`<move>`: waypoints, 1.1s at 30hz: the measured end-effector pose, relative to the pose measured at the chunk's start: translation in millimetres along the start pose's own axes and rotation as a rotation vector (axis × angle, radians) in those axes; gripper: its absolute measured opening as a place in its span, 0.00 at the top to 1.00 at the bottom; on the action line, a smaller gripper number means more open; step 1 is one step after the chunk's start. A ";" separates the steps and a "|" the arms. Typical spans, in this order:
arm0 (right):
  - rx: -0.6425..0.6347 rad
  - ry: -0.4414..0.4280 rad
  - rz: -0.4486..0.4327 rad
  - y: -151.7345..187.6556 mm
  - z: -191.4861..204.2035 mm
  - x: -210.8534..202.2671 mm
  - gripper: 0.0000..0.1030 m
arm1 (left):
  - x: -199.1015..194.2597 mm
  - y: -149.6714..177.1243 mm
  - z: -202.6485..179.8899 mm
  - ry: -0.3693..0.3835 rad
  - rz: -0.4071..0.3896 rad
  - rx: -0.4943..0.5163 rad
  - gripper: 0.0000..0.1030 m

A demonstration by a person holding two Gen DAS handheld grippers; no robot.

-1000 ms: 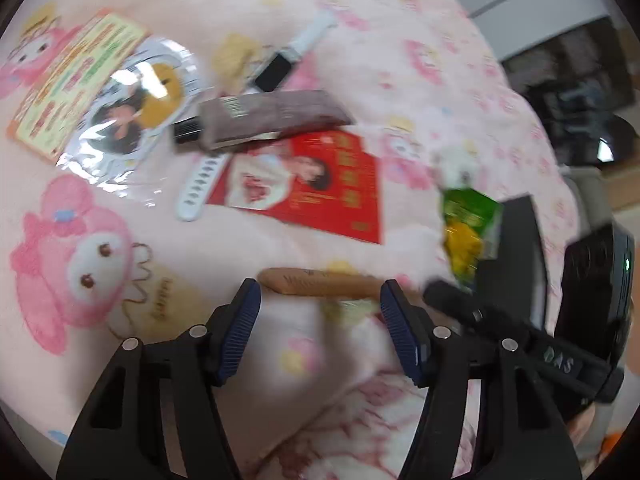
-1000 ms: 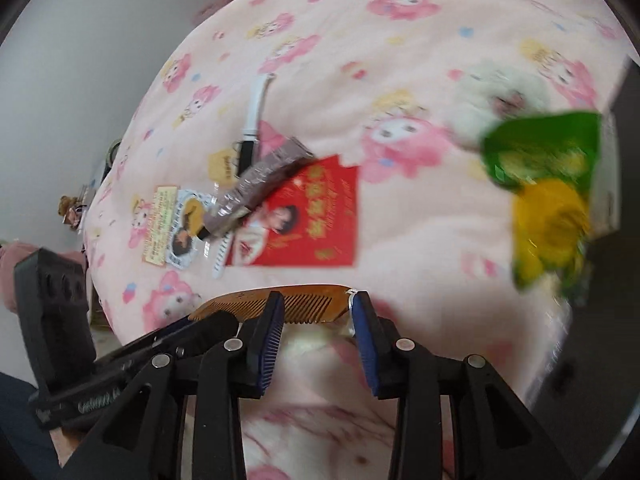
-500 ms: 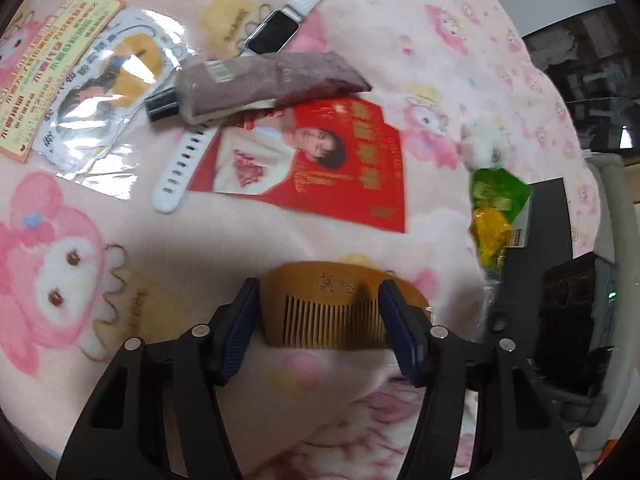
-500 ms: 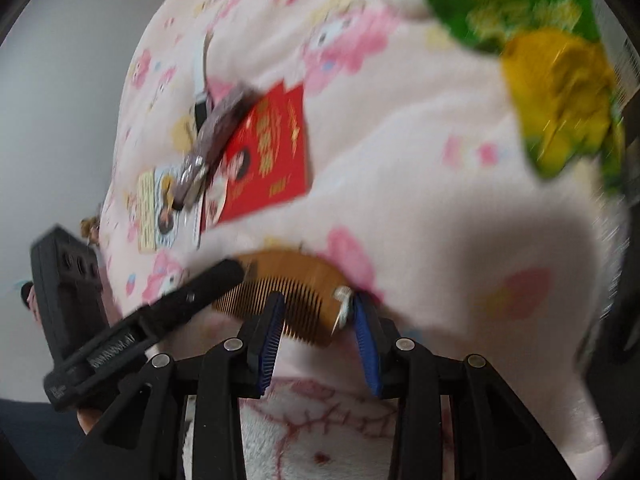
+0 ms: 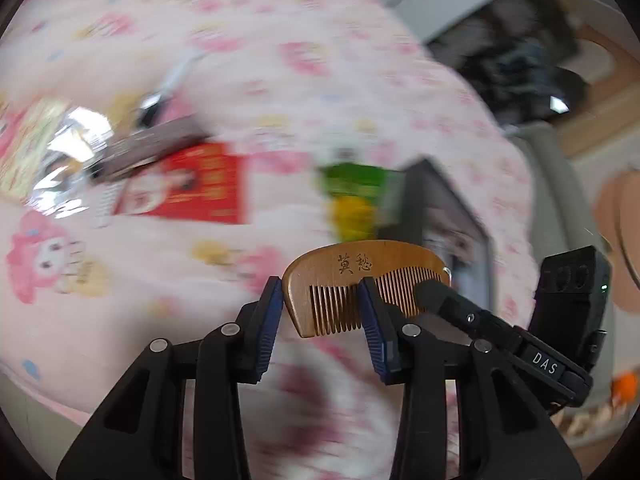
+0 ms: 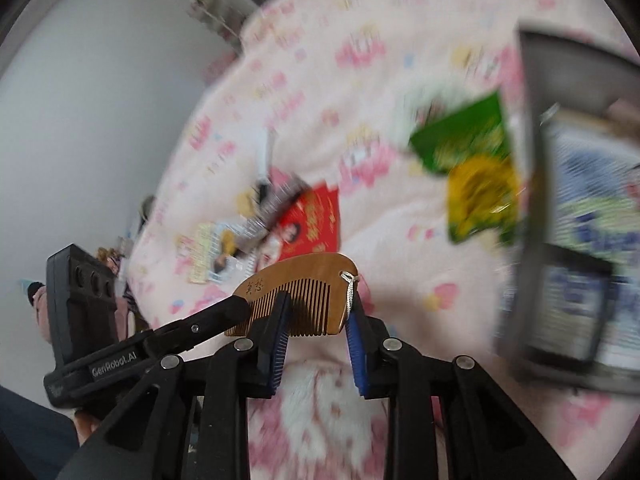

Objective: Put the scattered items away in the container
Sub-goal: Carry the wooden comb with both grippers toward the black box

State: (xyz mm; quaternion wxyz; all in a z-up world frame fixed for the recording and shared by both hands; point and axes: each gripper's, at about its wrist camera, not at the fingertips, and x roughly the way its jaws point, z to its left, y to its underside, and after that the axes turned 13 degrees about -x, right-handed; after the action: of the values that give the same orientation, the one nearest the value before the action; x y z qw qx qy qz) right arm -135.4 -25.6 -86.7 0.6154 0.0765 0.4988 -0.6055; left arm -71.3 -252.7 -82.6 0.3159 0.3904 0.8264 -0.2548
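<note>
beyond the wooden comb [image 5: 352, 276] on the pink blanket [image 5: 280, 80] lie a red card [image 5: 200, 184] with a brown tube [image 5: 152, 146] across its far edge and a foil packet [image 5: 60, 164] beside that; a green and yellow packet [image 6: 476, 172] leans against the dark container [image 6: 568, 216], to the comb's right; the left gripper [image 5: 320, 312] and right gripper [image 6: 318, 324], jaws closing, each clamp one end of the comb, which is raised clear of the blanket.
</note>
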 end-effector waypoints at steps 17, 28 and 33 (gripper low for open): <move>0.166 0.164 -0.189 137.8 -112.6 -204.1 0.80 | 127.5 146.3 -159.3 0.052 0.284 0.238 0.61; 0.270 0.075 -0.100 157.4 -168.4 -166.3 0.79 | 173.2 165.6 -134.9 -0.136 0.271 0.194 0.65; 0.394 0.130 -0.040 163.2 -197.0 -150.8 0.79 | 179.7 168.2 -145.5 -0.257 0.234 0.179 0.65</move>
State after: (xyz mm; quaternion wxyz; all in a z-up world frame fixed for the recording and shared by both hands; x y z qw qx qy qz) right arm -69.1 254.4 -160.0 0.5429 0.2242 0.4109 -0.6972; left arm -71.7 26.5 -144.0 0.4101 0.4745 0.7024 -0.3365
